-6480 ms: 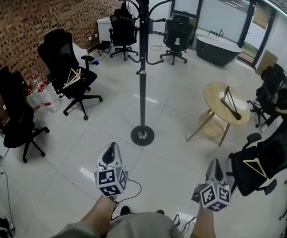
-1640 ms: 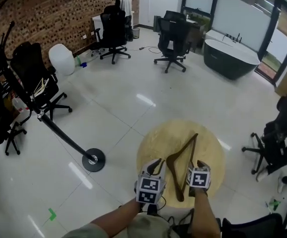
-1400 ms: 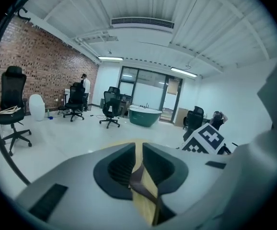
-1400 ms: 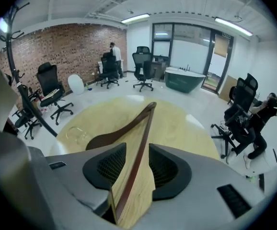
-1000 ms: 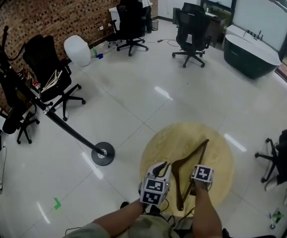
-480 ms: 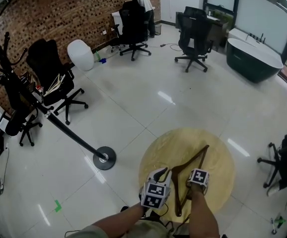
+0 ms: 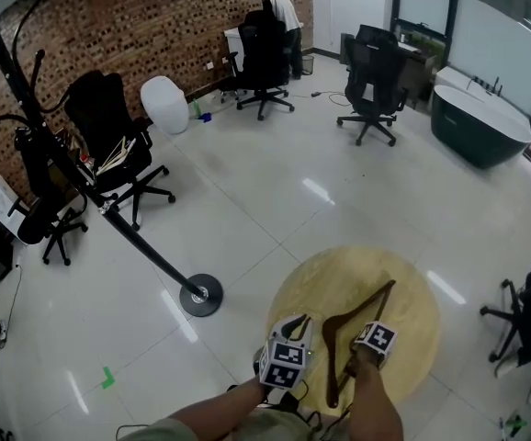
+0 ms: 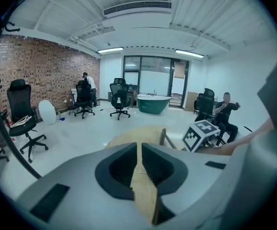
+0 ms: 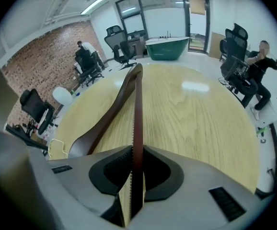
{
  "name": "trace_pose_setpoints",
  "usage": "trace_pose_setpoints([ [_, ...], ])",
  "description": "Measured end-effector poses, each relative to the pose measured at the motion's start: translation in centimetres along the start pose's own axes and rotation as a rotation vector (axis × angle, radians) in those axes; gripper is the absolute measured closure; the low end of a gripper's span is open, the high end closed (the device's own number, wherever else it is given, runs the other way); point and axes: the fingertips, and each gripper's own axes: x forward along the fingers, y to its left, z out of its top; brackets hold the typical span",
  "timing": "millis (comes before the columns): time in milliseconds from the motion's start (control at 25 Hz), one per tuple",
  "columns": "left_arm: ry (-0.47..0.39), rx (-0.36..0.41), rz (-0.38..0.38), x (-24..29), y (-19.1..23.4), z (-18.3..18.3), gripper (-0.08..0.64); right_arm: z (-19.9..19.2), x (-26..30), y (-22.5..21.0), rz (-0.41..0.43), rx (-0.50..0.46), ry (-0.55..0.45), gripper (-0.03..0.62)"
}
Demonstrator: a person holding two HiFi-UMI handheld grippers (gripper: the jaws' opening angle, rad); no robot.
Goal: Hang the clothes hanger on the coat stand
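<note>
Gripping the straight bar of the wooden clothes hanger (image 9: 136, 104), the right gripper (image 9: 137, 153) has its jaws nearly together. They have just been closing, and the pads now press on the bar from both sides. The hanger lies flat on the round wooden table (image 7: 408, 288), near the edge closest to the person. Just beside it on the left, the left gripper (image 8: 139, 147) has its jaws together and holds nothing. Farther to the left the coat stand (image 7: 137, 244) stands on the white floor, well apart from the table. Behind it black office chairs (image 7: 109, 131) stand along the brick wall (image 7: 128, 21), and a dark bathtub (image 7: 481, 122) is at the far right.
</note>
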Motion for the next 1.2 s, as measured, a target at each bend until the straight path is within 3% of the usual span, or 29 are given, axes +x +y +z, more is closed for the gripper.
trace_pose_setpoints([
  [520, -0.094, -0.033, 0.028, -4.2, 1.1, 1.3, 0.511, 3.2, -9.5, 2.6, 0.196, 0.283, -0.311, 0.555],
  [1000, -0.225, -0.093, 0.135, -13.1, 5.0, 3.6, 0.512, 4.0, -19.6, 8.0, 0.365, 0.317, -0.471, 0.555],
  [1200, -0.253, -0.127, 0.195, -20.0, 10.9, 2.8, 0.512, 0.7, -24.7, 13.9, 0.415, 0.320, -0.504, 0.555],
])
